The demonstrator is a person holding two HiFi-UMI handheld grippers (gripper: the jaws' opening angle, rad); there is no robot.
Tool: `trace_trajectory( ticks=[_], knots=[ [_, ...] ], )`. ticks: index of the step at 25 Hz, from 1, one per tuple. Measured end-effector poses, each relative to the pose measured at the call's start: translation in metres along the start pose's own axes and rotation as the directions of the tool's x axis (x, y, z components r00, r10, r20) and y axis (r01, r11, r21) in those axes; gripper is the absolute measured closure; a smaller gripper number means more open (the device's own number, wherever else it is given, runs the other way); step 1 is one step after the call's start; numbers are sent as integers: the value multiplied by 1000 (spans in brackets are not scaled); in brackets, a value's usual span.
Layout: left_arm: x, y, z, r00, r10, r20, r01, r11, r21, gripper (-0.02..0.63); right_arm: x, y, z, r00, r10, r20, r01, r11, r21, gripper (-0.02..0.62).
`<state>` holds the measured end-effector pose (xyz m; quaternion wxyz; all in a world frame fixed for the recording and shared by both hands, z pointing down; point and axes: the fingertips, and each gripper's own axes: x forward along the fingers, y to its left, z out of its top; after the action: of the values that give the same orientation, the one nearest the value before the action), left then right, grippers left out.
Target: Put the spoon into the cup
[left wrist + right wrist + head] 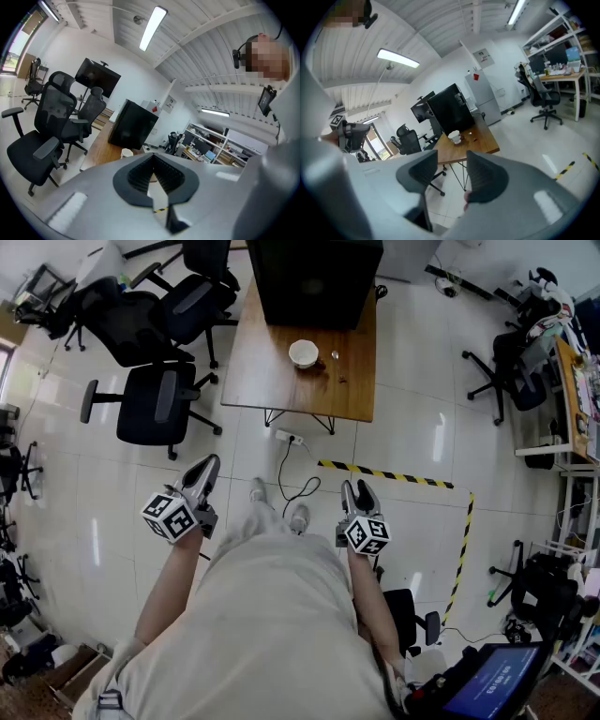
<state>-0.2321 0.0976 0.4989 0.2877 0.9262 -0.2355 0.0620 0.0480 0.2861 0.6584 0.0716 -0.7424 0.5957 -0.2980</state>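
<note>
The white cup (303, 352) stands on the wooden table (281, 381) far ahead of me, with the small spoon (335, 355) lying just to its right. In the right gripper view the cup (454, 136) and spoon (469, 133) show beyond the jaws. The cup (125, 153) also peeks over the left jaws. My left gripper (208, 463) hangs at waist height with its pads together and nothing in them. My right gripper (356, 488) stands open and empty. Both are well short of the table.
A big black box (314, 277) fills the table's far end. Black office chairs (155, 404) stand left of the table. A power strip with a cable (289, 438) lies on the floor in front of it, and yellow-black tape (394, 474) runs at the right.
</note>
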Motion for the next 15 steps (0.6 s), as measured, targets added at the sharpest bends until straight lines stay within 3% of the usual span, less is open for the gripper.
trace_trajectory(
  ticks=[3, 6, 10, 15],
  knots=[
    [2, -24, 2, 999, -54, -6, 54, 999, -9, 606, -16, 10, 11, 998, 68, 2, -68, 997, 34, 410],
    [12, -39, 11, 997, -80, 14, 80, 996, 45, 606, -11, 16, 19, 994, 109, 1, -109, 994, -10, 419],
    [11, -57, 5, 991, -117, 59, 117, 993, 6, 606, -12, 19, 23, 990, 140, -1, -140, 990, -8, 431],
    [10, -56, -3, 992, -113, 62, 113, 994, 7, 606, -3, 13, 20, 986, 166, -18, -167, 986, -3, 459]
  ],
)
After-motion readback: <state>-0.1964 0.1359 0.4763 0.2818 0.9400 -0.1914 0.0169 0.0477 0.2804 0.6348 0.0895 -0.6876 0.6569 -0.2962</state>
